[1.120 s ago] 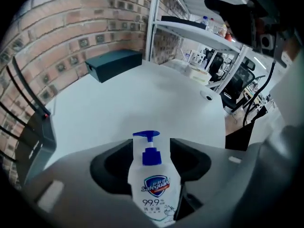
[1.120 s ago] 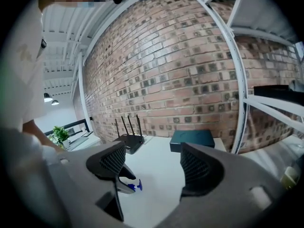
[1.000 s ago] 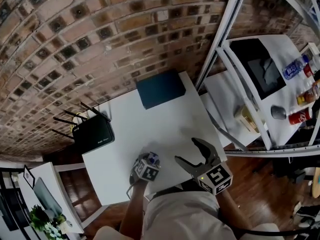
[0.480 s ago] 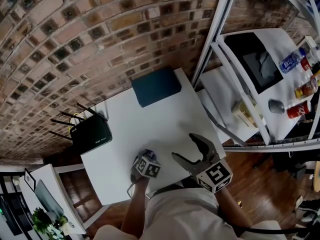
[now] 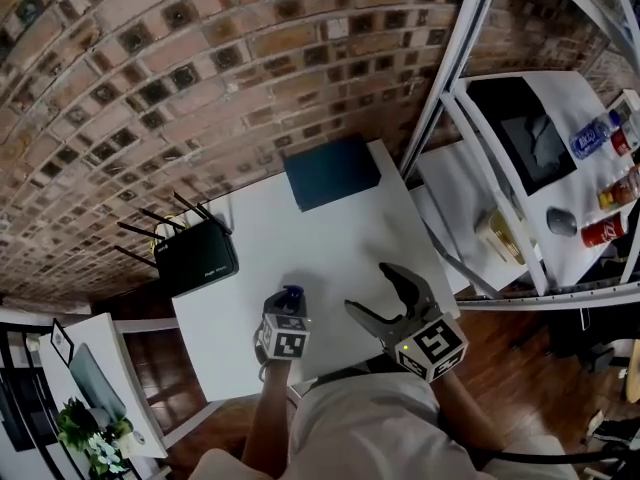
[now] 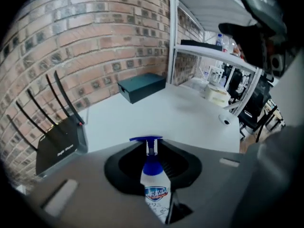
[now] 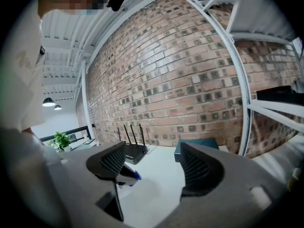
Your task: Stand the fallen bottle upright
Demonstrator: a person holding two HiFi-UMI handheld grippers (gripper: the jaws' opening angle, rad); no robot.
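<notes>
White plastic with a blue pump cap, the bottle (image 6: 155, 189) is clamped in the left gripper (image 6: 151, 158) near the bench's (image 5: 300, 228) near edge, with the fingers (image 6: 190, 167) closed tight on its body. Its long axis is seen running near to far, cap at the far end and base toward the person. Whether the base touches the bench cannot be told. The right gripper (image 7: 154, 167) is held just to the right, fingers (image 7: 202, 167) wide and empty. Uprighting is judged to turn on the cap being swung up over the base. Farther off lie a router (image 5: 195, 258) and a box (image 5: 332, 171).
</notes>
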